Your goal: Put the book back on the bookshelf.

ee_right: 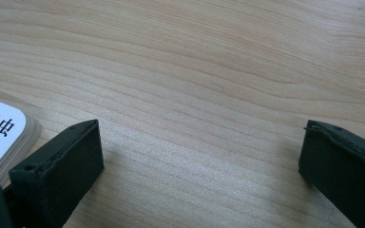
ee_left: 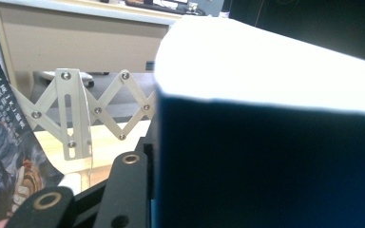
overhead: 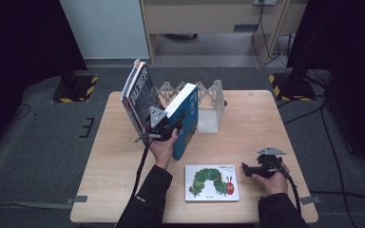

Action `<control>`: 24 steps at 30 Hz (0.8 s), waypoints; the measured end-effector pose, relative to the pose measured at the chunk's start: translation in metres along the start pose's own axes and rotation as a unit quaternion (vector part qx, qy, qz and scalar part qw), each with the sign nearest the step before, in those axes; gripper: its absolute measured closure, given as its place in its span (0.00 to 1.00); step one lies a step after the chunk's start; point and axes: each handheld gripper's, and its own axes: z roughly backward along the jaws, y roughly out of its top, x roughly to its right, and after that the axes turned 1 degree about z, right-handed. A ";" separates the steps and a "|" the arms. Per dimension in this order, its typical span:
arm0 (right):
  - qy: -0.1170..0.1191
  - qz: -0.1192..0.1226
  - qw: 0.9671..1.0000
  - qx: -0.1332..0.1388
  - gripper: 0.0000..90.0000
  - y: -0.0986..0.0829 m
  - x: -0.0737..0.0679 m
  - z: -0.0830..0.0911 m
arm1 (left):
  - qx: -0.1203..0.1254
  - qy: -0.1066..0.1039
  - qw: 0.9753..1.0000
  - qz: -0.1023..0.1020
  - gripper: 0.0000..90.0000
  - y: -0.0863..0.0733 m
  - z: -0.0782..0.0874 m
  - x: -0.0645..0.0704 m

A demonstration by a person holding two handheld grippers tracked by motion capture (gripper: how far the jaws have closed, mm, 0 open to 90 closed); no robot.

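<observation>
High view: left gripper (overhead: 171, 124) clamps the blue book (overhead: 186, 118) at mid-height, holding it upright and tilted, probably to seat it in the folding rack (overhead: 208, 95) at the table's (overhead: 247, 123) far side. A dark-covered book (overhead: 140, 95) leans just left of it, likely propped there as the first in the row. The caterpillar book (overhead: 212, 183) lies flat near the front edge; right gripper (overhead: 249, 169) rests just beside it, likely waiting its turn.

Left gripper view: jaws closed on the blue book (ee_left: 266, 142), its white page edge up; rack (ee_left: 90, 107) behind.

Right gripper view: jaws spread wide, holding nothing, low over the table (ee_right: 195, 71); caterpillar book's corner (ee_right: 0, 133) just left.
</observation>
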 end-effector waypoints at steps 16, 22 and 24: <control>-0.003 0.000 1.000 0.001 0.01 0.000 0.000 0.000 | 0.005 0.018 1.000 -0.005 0.65 -0.003 0.008 0.001; -0.004 0.001 1.000 0.002 0.01 0.000 -0.001 0.000 | 0.006 0.010 1.000 -0.004 0.64 -0.008 0.013 0.002; -0.004 0.000 1.000 0.002 0.01 0.000 -0.001 0.000 | 0.006 0.015 1.000 -0.008 0.66 -0.008 0.013 0.002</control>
